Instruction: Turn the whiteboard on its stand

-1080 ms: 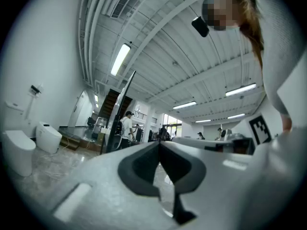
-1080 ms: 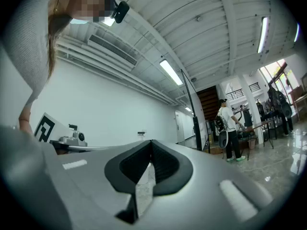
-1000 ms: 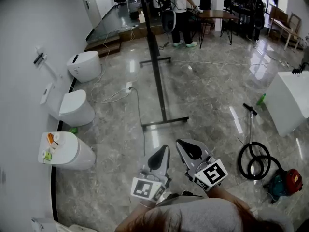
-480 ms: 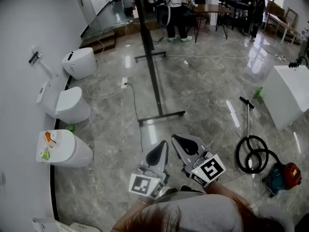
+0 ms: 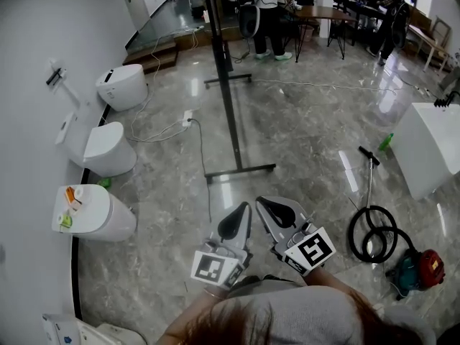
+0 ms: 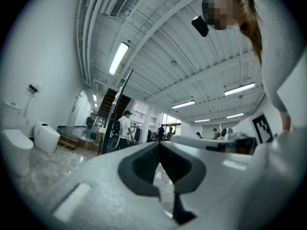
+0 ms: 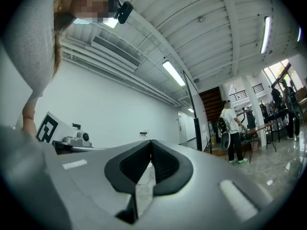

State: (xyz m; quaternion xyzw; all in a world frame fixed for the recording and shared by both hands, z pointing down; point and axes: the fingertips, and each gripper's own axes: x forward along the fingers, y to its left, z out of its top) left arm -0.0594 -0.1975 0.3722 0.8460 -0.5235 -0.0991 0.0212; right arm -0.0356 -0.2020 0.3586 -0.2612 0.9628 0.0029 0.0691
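Note:
The whiteboard point(image 5: 221, 63) stands edge-on on its black stand, whose near foot point(image 5: 241, 170) rests on the marble floor ahead of me. It also shows as a dark slanted edge in the left gripper view point(image 6: 118, 110) and as a thin dark post in the right gripper view point(image 7: 194, 120). My left gripper point(image 5: 245, 205) and right gripper point(image 5: 259, 200) are held side by side close to the body, well short of the stand. Both are shut with nothing between the jaws, whose tips meet in each gripper's own view point(image 6: 159, 143) point(image 7: 151, 141).
Three white toilets point(image 5: 108, 153) line the left wall. A cable point(image 5: 198, 149) runs across the floor to the stand. A vacuum cleaner point(image 5: 415, 272) with a coiled hose lies at the right, near a white cabinet point(image 5: 431, 149). A person point(image 5: 269, 16) stands at a table behind.
The head view has shifted slightly. Both grippers stay shut in the same place, and the whiteboard has not turned.

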